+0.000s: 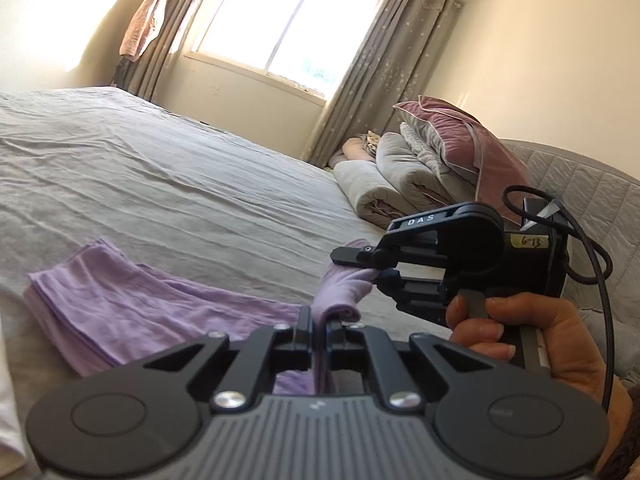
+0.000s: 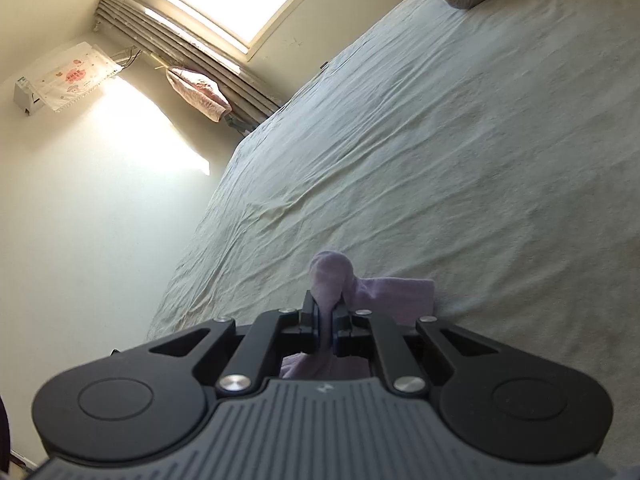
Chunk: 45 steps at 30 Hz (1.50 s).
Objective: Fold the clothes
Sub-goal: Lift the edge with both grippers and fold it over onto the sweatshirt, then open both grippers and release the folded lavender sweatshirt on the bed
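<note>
My left gripper [image 1: 319, 322] has its jaws closed tight on a bunched corner of the purple cloth [image 1: 120, 304]. My right gripper [image 1: 370, 266], held in a hand [image 1: 532, 340], is clamped on the same raised fold just beside it, and its own camera shows the cloth [image 2: 332, 280] pinched between the closed jaws. The rest of the cloth lies flat in folded layers on the bed [image 1: 180, 184], stretching away to the left. Rolled bedding [image 1: 400, 184] sits by the curtain [image 1: 360, 92].
</note>
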Available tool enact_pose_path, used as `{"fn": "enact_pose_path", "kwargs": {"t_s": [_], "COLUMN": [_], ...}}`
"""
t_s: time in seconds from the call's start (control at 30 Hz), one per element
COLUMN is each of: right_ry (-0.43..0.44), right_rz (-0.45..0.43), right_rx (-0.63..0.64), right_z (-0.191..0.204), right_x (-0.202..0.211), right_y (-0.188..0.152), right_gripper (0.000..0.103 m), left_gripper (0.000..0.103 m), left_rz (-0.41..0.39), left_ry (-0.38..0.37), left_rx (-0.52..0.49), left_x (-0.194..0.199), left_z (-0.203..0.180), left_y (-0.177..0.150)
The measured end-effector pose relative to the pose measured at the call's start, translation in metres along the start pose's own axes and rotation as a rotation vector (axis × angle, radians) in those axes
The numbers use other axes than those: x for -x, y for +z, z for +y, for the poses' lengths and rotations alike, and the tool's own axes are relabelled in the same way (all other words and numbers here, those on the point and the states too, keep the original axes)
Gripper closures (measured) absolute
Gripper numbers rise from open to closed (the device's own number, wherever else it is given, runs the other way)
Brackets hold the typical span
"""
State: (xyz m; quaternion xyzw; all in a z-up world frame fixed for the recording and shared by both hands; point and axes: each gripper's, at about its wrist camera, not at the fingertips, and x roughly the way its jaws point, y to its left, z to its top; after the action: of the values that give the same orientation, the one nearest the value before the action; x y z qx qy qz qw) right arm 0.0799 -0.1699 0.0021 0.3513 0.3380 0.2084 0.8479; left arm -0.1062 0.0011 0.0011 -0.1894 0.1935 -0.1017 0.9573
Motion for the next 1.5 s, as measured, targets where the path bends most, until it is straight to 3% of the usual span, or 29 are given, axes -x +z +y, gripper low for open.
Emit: {"fn": "enact_pose_path", "kwargs": {"t_s": [0.5,0.67,0.97,1.03,1.13,1.2,1.23,1.27,1.5], "right_ry": [0.076,0.041,-0.042,-0.009,0.062,0.083,0.081,0.071,-0.12], "right_rz": [0.1,0.127,0.139,0.151,0.138,0.118,0.109,0.098,0.032], "right_rx": [0.084,0.143,0.18,0.154,0.133,0.127,0.133,0.145,0.267], "right_z": [0.049,0.066,0.084,0.083,0.085,0.087,0.088,0.09,0.075], "right_x": [-0.059,-0.077,-0.112,-0.11,-0.096,-0.086,-0.08,-0.073,-0.025], "right_y": [-0.031,-0.045,-0.064,-0.061,-0.055,-0.05,-0.046,-0.044,-0.042], "right_gripper": [0.094,0.094,0.089,0.087,0.07,0.066,0.066,0.066,0.066], "left_gripper": [0.098,0.097,0.095,0.095,0.089,0.079,0.067,0.06,0.063], "left_rz": [-0.015,0.025,0.014,0.011,0.007,0.013,0.031,0.048,0.171], "left_ry": [0.151,0.208,0.284,0.301,0.326,0.337,0.332,0.327,0.292], "left_rx": [0.053,0.098,0.087,0.084,0.08,0.073,0.061,0.049,-0.033], "left_x": [0.029,0.03,0.035,0.036,0.038,0.036,0.031,0.026,-0.01], "left_z": [0.072,0.1,0.112,0.114,0.118,0.12,0.121,0.122,0.127], "left_y": [0.016,0.02,0.036,0.039,0.045,0.048,0.049,0.05,0.057]}}
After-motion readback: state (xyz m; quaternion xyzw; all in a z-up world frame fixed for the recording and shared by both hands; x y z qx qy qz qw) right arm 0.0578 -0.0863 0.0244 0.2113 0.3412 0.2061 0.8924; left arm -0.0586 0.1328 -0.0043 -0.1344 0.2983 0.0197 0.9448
